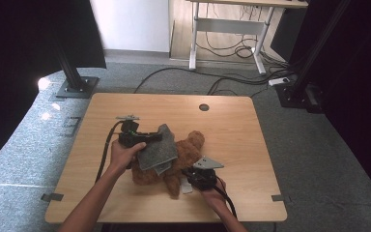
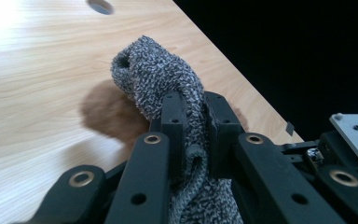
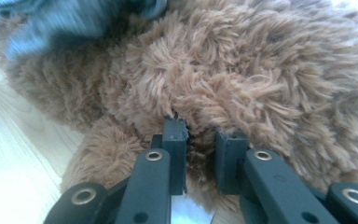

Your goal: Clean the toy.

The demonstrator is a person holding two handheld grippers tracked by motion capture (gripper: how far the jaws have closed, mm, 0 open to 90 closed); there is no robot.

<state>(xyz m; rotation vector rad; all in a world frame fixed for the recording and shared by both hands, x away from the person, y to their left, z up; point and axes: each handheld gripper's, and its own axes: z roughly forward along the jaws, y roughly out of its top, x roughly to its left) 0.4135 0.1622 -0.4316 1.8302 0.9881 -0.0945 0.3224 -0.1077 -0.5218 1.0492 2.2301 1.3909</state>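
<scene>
A brown plush teddy bear (image 1: pixel 189 151) lies on the wooden table (image 1: pixel 232 125). A grey knitted cloth (image 1: pixel 158 151) hangs over the bear's left side. My left gripper (image 1: pixel 155 137) is shut on that cloth; in the left gripper view the cloth (image 2: pixel 158 70) bunches between the jaws of the left gripper (image 2: pixel 196 109) and curls up above them. My right gripper (image 1: pixel 189 175) sits at the bear's lower end near the front edge. In the right gripper view the right gripper (image 3: pixel 200 135) has its jaws pressed into the brown fur (image 3: pixel 242 70), a tuft pinched between them.
A round cable hole (image 1: pixel 204 107) sits at the table's far middle. A pale flat scrap (image 3: pixel 191 212) lies under the right jaws. On the floor beyond are a black stand base (image 1: pixel 77 87), loose cables (image 1: pixel 232 82) and a desk frame (image 1: pixel 227 29).
</scene>
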